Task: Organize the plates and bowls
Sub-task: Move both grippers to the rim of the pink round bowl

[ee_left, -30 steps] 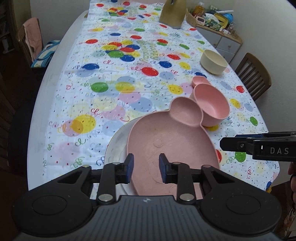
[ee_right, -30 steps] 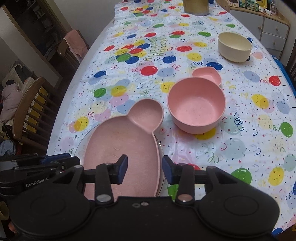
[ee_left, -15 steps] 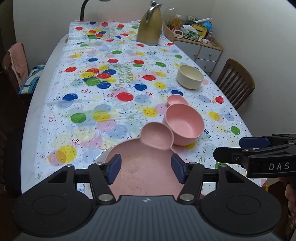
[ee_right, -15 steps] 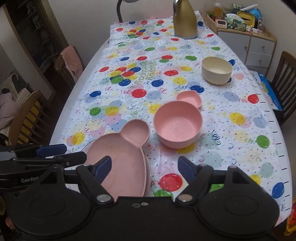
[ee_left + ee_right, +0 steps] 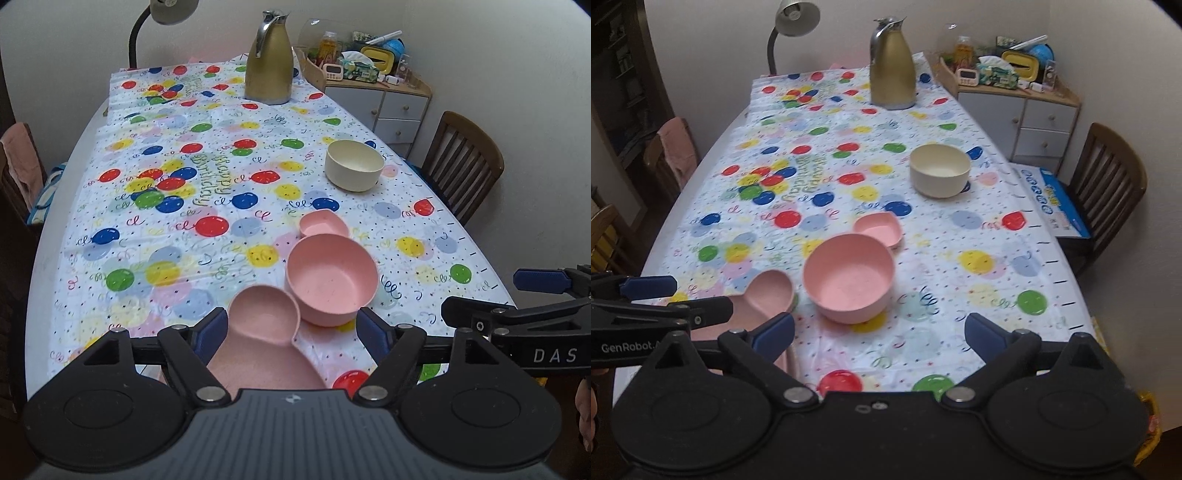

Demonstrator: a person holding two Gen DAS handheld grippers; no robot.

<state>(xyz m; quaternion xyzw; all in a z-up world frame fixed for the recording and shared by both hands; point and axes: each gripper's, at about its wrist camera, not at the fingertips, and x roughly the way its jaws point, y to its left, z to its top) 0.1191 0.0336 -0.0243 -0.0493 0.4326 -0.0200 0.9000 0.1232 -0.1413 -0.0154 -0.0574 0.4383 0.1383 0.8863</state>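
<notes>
Behind both opening, empty grippers (left point(image 5: 291, 334), right point(image 5: 879, 330)), pink plate point(image 5: 264, 334) half hidden

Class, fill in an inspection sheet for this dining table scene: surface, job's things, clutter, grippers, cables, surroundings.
Surface: balloon tablecloth covers the table.
Job's things: pink divided plate nearest; pink bowl beside it; small pink dish behind the bowl; cream bowl apart, farther back.
Clutter: gold jug.
Grippers: left gripper and right gripper opening, gripping nothing.
Cables: nothing seen.
Surroundings: desk lamp, drawer cabinet, wooden chair.
</notes>
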